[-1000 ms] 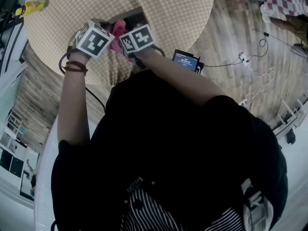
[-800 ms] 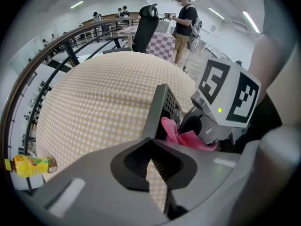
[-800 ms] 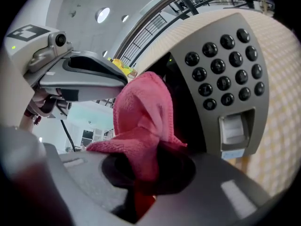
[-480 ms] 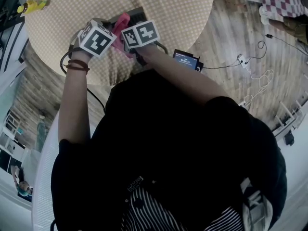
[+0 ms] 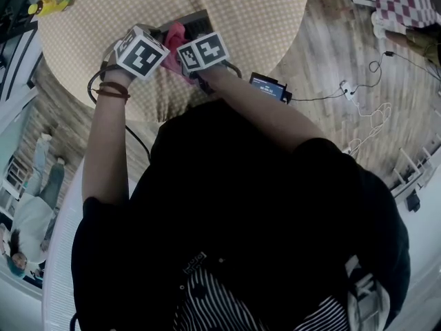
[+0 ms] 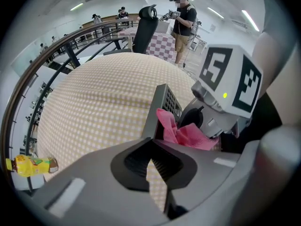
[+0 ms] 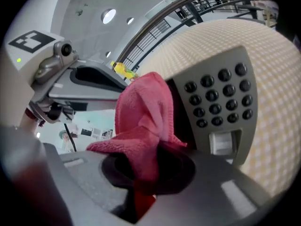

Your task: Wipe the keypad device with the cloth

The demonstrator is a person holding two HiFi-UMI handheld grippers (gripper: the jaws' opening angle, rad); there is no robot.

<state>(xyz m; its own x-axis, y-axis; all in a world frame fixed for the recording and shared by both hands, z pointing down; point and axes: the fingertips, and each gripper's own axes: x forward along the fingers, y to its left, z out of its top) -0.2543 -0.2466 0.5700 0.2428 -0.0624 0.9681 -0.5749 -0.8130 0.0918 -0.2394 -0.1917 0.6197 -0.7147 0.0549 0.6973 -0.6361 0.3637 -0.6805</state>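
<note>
Cloth point(image 7: 141, 112) has crept slightly farther up since a second ago | left gripper point(image 6: 153, 145) clamps keypad device point(image 7: 221, 98) by its edge, apparently propping it tilted off table point(image 6: 94, 102) to steady it | right gripper point(image 7: 146, 173) pinches bunched cloth, held against the device beside the keys

Bright ceiling lights (fisheye-warped edges)
</note>
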